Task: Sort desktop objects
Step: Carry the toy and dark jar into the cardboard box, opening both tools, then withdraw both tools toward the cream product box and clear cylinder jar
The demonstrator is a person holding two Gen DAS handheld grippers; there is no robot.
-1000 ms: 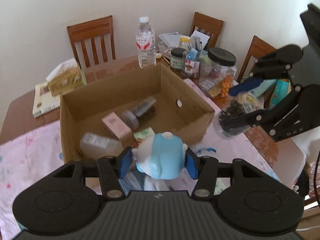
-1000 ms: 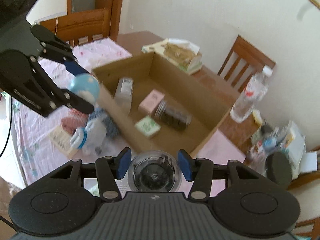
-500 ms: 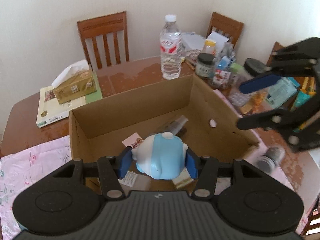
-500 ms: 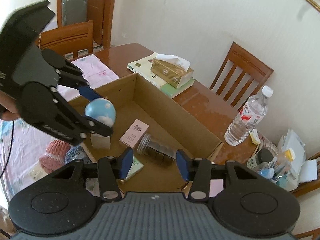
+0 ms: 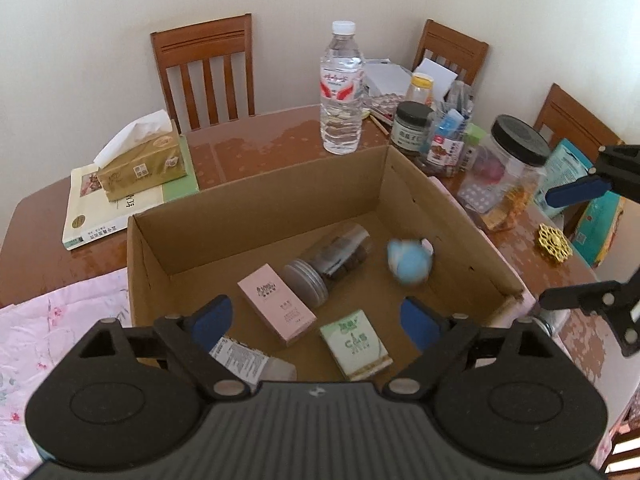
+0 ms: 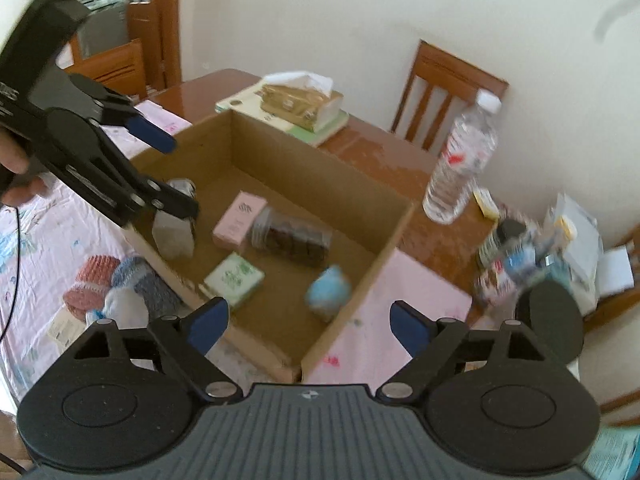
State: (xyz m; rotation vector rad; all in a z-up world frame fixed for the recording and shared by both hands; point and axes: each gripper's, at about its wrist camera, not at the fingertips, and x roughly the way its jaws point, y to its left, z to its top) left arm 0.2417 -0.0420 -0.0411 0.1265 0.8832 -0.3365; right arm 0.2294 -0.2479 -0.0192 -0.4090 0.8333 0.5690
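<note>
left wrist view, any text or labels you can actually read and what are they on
"C&S": on the green and white packet lying in the cardboard box.
Pink carton in the box: print too small to read.
Water bottle: red label, characters too blurred to read.
Book under the tissue box: spine and cover characters not legible.
Dark-lidded jar: label too small.
Flat bottle at the near wall: fine print, unreadable.

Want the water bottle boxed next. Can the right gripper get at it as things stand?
Probably yes: the right gripper is open and empty, and the water bottle stands upright beyond the cardboard box with nothing crowding its near side.
</note>
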